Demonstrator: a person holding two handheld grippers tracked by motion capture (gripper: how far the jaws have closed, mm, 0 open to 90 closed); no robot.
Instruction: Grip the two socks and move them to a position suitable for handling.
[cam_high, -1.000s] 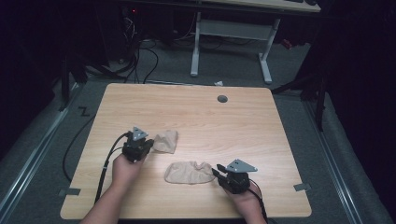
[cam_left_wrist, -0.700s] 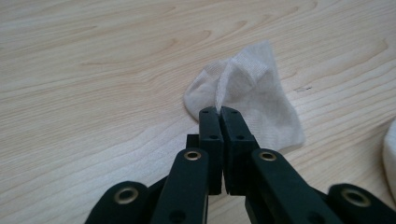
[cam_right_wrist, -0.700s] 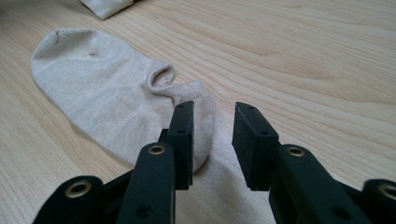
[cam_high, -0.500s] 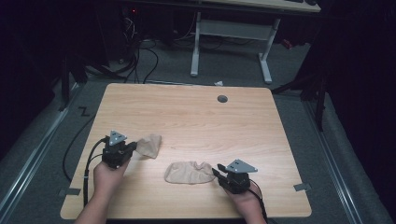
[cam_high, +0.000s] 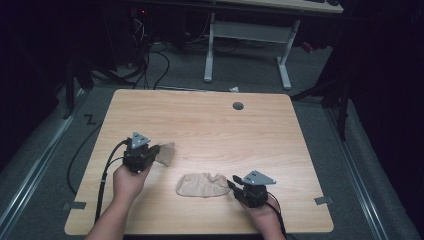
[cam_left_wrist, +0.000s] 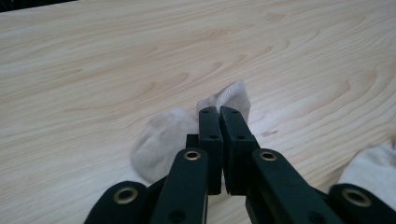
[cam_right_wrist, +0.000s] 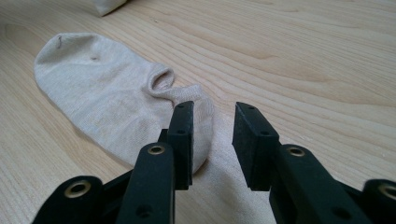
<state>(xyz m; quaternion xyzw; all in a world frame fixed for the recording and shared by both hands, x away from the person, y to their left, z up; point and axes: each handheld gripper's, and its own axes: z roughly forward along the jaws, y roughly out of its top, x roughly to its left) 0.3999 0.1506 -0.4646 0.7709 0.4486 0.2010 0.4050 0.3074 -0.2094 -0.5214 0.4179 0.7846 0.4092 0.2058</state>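
**Socks: one dragged toward the left edge, one lying flat**

Socks, two of them, both beige, are what the work turns on. The left gripper (cam_left_wrist: 219, 116) has its jaws pressed together on the smaller sock (cam_left_wrist: 163, 140), a pinch at its near end. Over the last second that gripper carried the sock away from the middle toward the tabletop's (cam_high: 210, 120) left edge, then partway back. The right gripper (cam_right_wrist: 212, 140) has kept its place near the front edge, jaws spread and empty, just beside the flat sock (cam_right_wrist: 107, 88). My guess: pairing or laying out, barely begun. Count: two socks, two grippers.
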